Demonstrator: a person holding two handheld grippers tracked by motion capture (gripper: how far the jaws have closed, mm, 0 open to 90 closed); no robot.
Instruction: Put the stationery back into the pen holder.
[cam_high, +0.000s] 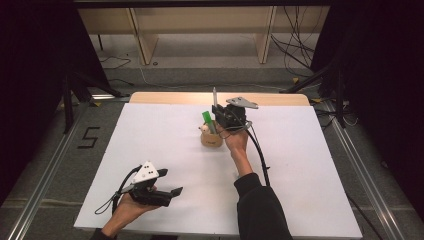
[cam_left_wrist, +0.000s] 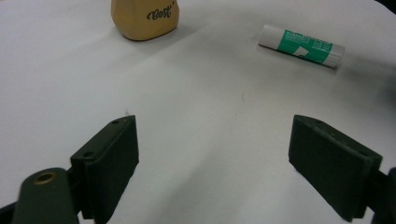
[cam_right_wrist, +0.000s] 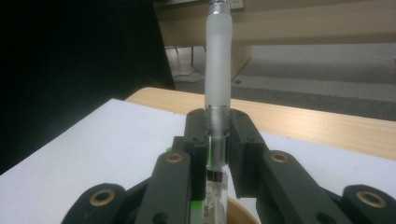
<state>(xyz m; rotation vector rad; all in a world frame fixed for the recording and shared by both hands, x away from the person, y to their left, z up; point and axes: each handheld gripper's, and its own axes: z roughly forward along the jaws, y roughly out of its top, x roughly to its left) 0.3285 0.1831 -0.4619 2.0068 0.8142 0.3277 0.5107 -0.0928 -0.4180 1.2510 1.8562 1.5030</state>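
My right gripper (cam_high: 218, 112) hovers just above a tan pen holder (cam_high: 211, 139) at the middle of the white table, shut on an upright pen (cam_high: 215, 96). In the right gripper view the jaws of that gripper (cam_right_wrist: 218, 127) clamp the frosted pen (cam_right_wrist: 218, 65) by its metal rings, with the holder's rim (cam_right_wrist: 245, 211) below. A green item (cam_high: 207, 120) stands in the holder. My left gripper (cam_high: 175, 192) rests low near the table's front left, open and holding nothing. Seen from the left gripper (cam_left_wrist: 212, 144), the holder (cam_left_wrist: 144, 18) bears dark lettering and a green-and-white glue stick (cam_left_wrist: 301, 45) lies on the table.
The white sheet (cam_high: 150, 135) covers a wooden table whose far edge (cam_high: 175, 97) shows. Wooden shelving (cam_high: 200, 30) and cables lie on the floor behind. Dark curtains and stand legs flank both sides. The right forearm (cam_high: 245, 170) crosses the middle of the table.
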